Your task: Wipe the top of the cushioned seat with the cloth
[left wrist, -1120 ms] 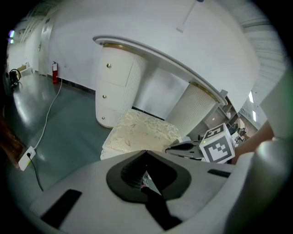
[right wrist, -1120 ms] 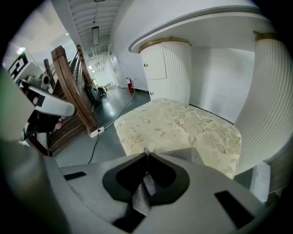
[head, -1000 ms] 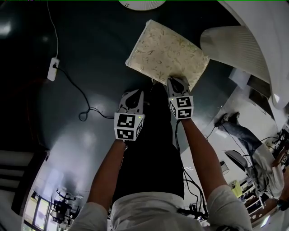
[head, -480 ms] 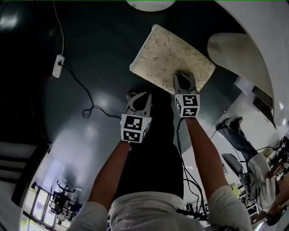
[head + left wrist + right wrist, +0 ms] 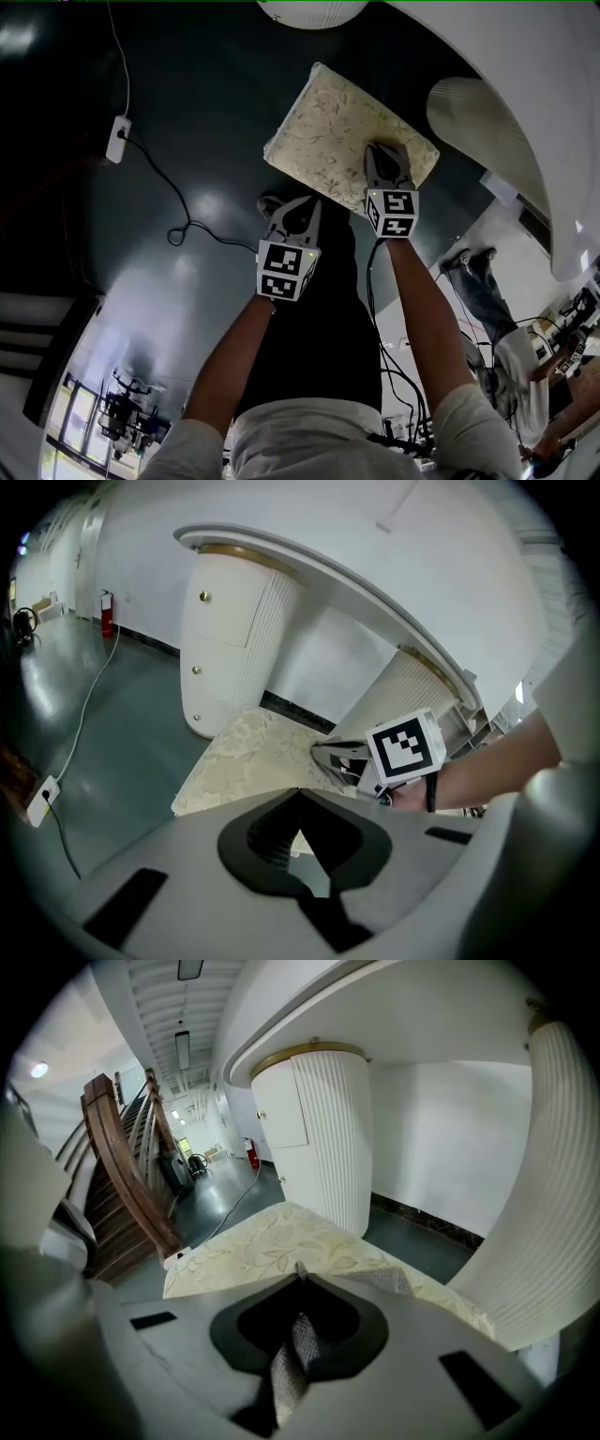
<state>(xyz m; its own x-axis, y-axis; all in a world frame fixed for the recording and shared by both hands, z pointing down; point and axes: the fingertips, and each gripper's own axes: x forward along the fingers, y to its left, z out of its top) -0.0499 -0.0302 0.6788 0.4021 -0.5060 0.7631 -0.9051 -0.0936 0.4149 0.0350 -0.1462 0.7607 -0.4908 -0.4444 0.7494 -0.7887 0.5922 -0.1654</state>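
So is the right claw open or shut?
Shut on the cloth. In the right gripper view the right gripper has its jaws pressed together with grey mesh fabric pinched between them, over the cushioned seat.

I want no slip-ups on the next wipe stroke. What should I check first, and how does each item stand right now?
1. Cloth gripped by right gripper: ok, shut on it.
2. Cloth lying on cushioned seat: ok, near its right corner in the head view.
3. Left gripper off the seat: ok, shut, empty, short of the near edge.
4. Seat top free of other things: ok.
5. Power strip on the floor away from the seat: ok.
6. Which areas are already wiped: cannot tell.
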